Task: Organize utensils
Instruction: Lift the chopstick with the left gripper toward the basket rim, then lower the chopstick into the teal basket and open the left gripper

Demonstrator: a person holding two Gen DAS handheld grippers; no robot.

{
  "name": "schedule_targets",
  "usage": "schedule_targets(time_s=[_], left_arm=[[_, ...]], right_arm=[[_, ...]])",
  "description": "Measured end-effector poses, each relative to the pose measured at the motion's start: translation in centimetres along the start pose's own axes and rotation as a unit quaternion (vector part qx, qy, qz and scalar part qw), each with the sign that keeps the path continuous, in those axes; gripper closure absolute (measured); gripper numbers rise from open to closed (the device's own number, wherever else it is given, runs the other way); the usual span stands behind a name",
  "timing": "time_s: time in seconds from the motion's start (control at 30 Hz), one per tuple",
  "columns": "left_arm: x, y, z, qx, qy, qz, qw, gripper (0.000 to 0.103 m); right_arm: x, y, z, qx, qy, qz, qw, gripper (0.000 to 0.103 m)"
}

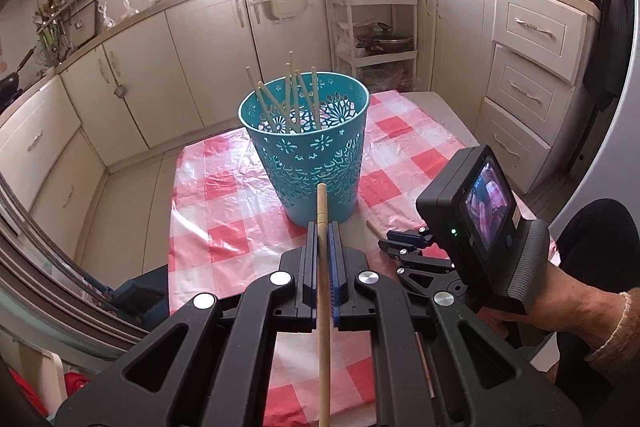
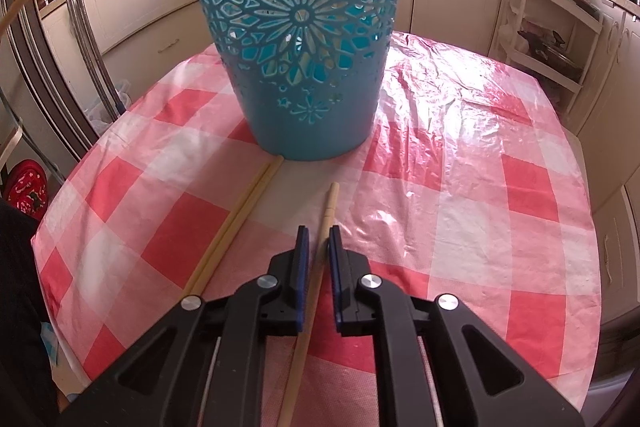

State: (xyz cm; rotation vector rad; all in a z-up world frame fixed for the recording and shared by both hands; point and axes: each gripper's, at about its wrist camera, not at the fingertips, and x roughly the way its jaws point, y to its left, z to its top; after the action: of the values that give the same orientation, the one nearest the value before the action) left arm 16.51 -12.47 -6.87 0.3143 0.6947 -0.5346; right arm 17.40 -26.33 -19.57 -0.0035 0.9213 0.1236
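A teal cut-out basket stands on the red-and-white checked tablecloth with several wooden chopsticks upright inside. My left gripper is shut on one chopstick and holds it above the table in front of the basket. In the right wrist view the basket is close ahead. My right gripper is open, low over the cloth, its jaws on either side of a single chopstick lying there. Two more chopsticks lie side by side to its left.
The right gripper's body and the hand holding it sit at the right of the left wrist view. Cream kitchen cabinets curve behind the table. A white trolley stands beyond the basket. The table edge drops off at right.
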Motion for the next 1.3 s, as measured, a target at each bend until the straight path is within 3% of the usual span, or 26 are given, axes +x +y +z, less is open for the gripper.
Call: schedule_targets(time_s=[0.2, 0.57, 0.93, 1.3], left_arm=[[-2.3, 1.8, 1.5, -0.044, -0.051, -0.033, 0.9972, 0.098], [-4.2, 6.0, 7.1, -0.125, -0.142, -0.055, 0.9805, 0.098], [1.0, 7.5, 15.3, -0.192, -0.228, -0.017, 0.9545, 0.098], [9.7, 8.6, 17.4, -0.241, -0.213, -0.003, 0.9468, 0.098]], right_arm=[[0.0, -0.2, 0.0, 0.008, 0.000, 0.003, 1.000, 0.092], [0.0, -0.2, 0.0, 0.007, 0.000, 0.001, 1.000, 0.092], [0.0, -0.7, 0.0, 0.018, 0.000, 0.013, 1.000, 0.092], [0.1, -1.1, 0.0, 0.022, 0.001, 0.026, 0.999, 0.089]])
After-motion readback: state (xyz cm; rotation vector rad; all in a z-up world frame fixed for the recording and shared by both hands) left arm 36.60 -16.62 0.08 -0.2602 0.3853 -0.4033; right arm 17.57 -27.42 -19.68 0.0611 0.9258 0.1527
